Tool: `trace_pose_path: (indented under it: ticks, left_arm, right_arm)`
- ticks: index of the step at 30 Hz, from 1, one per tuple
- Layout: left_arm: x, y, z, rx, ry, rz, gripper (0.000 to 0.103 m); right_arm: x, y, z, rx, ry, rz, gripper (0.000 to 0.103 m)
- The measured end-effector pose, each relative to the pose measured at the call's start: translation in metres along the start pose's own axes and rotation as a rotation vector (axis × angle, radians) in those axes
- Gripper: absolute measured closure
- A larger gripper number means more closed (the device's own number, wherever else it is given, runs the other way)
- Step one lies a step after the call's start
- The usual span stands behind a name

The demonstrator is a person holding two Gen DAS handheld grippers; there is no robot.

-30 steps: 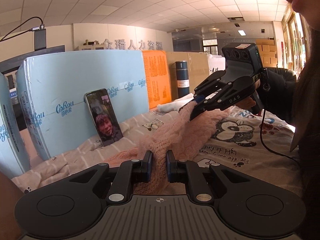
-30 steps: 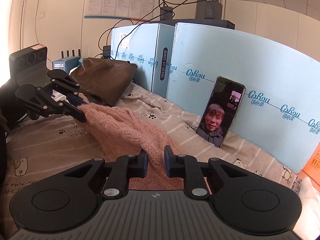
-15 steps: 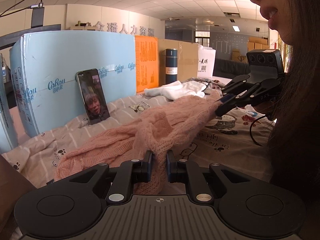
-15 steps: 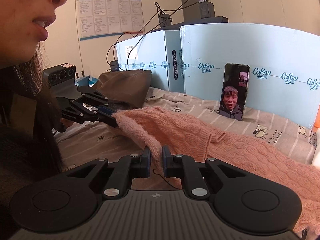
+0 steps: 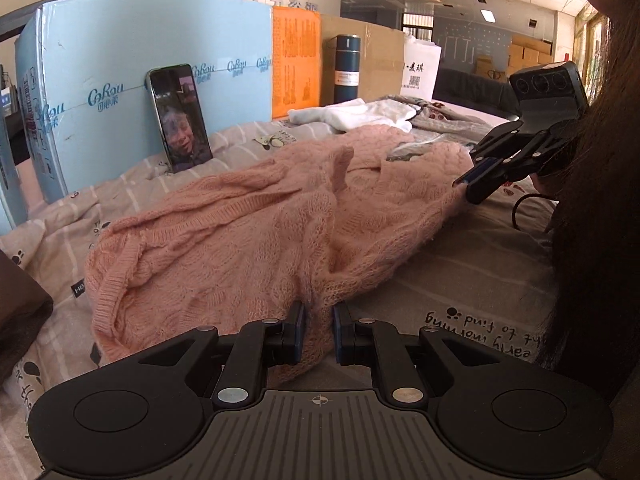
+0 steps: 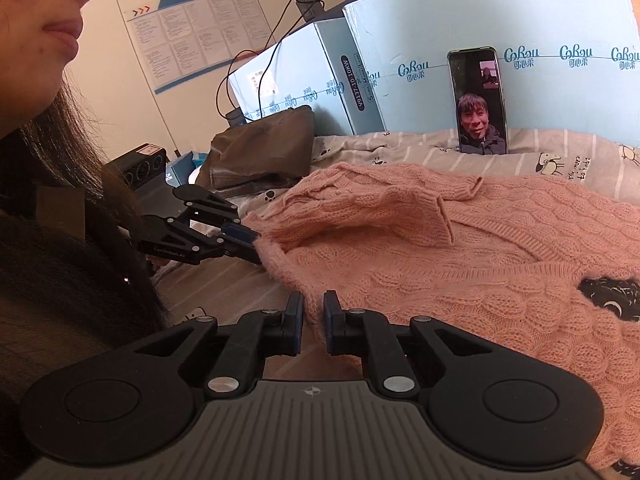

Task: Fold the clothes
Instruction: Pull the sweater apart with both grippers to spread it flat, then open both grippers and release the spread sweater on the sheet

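Currently the pink knit sweater (image 5: 256, 240) is spread across the printed bedsheet (image 5: 460, 280), body mostly flat, one sleeve (image 6: 360, 216) folded loosely over the top. Left to right in the left wrist view: a phone (image 5: 179, 116) is propped against the blue foam board (image 5: 120, 80), then the sweater, then white cloth (image 5: 360, 114) at the far edge.

The near hem is pinched by the left gripper (image 5: 319, 330), jaws almost fully closed on a bunched ridge of knit. The opposite hem corner is clamped by the right gripper (image 6: 311, 326), jaws likewise nearly shut (only a thin fold of yarn is caught).

Risks, as judged:
- Loose open knit can be stretched or snagged if the two grippers are pulled apart too hard.
- The thin bite on the right can be lost mid-lift, dropping that corner.
- The loose sleeve may get trapped inside the fold, leaving a lump.
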State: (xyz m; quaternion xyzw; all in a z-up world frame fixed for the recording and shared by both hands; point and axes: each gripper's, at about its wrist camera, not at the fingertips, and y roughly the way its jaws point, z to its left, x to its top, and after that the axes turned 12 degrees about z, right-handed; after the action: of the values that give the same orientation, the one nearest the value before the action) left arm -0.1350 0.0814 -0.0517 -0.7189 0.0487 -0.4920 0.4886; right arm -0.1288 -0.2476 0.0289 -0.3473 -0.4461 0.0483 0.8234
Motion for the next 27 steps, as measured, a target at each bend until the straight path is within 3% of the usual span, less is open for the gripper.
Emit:
trace_pose_path:
  ticks: [6,11,17,22,27]
  left_arm:
    - [-0.002,-0.001,0.0,-0.005,-0.011,0.015,0.084]
    - [0.001,-0.013,-0.001,-0.002,-0.008,-0.035,0.052]
    - [0.01,-0.017,-0.004,0.017,0.022,-0.091,0.042]
    - [0.026,-0.015,-0.005,0.021,0.031,-0.181,0.03]
    - [0.038,0.0,-0.007,0.068,0.012,-0.205,0.024]
  right_arm:
    - [-0.004,-0.007,-0.005,-0.024,0.024,-0.025,0.092]
    - [-0.01,-0.026,-0.019,-0.126,0.108,-0.106,0.063]
    - [-0.025,-0.06,-0.031,-0.261,0.24,-0.231,0.052]
    - [-0.042,-0.099,-0.025,-0.425,0.307,-0.34,0.046]
    - [-0.064,-0.154,-0.007,-0.63,0.373,-0.464,0.034]
